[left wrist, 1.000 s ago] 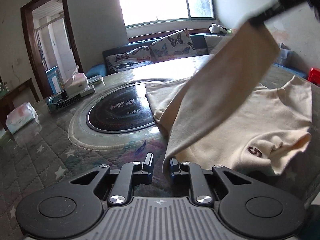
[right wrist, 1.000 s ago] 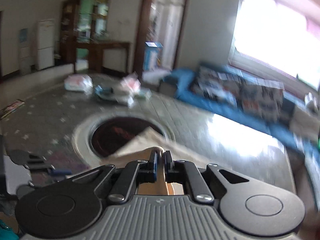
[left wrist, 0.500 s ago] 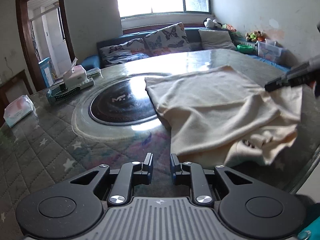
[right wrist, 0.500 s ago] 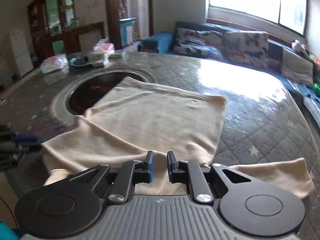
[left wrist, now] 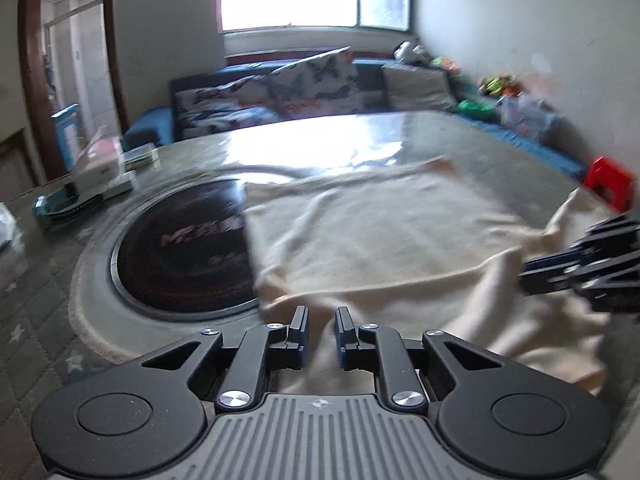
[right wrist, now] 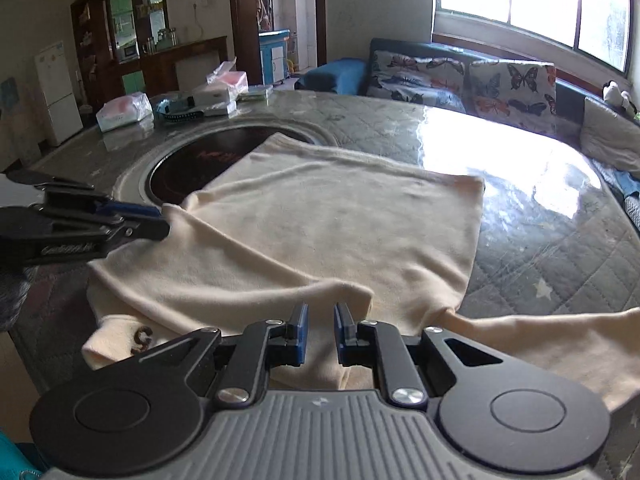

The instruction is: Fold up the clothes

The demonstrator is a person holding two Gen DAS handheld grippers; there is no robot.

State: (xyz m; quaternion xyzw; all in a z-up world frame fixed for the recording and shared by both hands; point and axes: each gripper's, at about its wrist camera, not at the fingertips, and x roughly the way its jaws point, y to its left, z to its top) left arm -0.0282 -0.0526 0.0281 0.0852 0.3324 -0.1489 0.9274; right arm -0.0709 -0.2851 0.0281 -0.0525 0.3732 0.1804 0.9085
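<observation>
A cream long-sleeved top (right wrist: 332, 224) lies on the round table, its body folded over, with a dark letter near the front left corner (right wrist: 141, 340). It also shows in the left wrist view (left wrist: 372, 236). My left gripper (left wrist: 321, 322) is open and empty over the top's near left edge; it shows in the right wrist view (right wrist: 158, 222) at the fold's left end. My right gripper (right wrist: 320, 320) is open and empty above the front fold; it shows in the left wrist view (left wrist: 528, 280). A sleeve (right wrist: 560, 332) trails to the right.
A round dark inset (right wrist: 192, 164) sits in the quilted table (right wrist: 540, 240), partly under the top. Tissue packs and boxes (right wrist: 200, 100) lie at the table's far left. A sofa with butterfly cushions (right wrist: 460, 76) stands behind. A red stool (left wrist: 608, 180) is at the right.
Both grippers let go of the top after laying it folded on the table. Both grippers have opened a little wider and now sit low by the front fold.
</observation>
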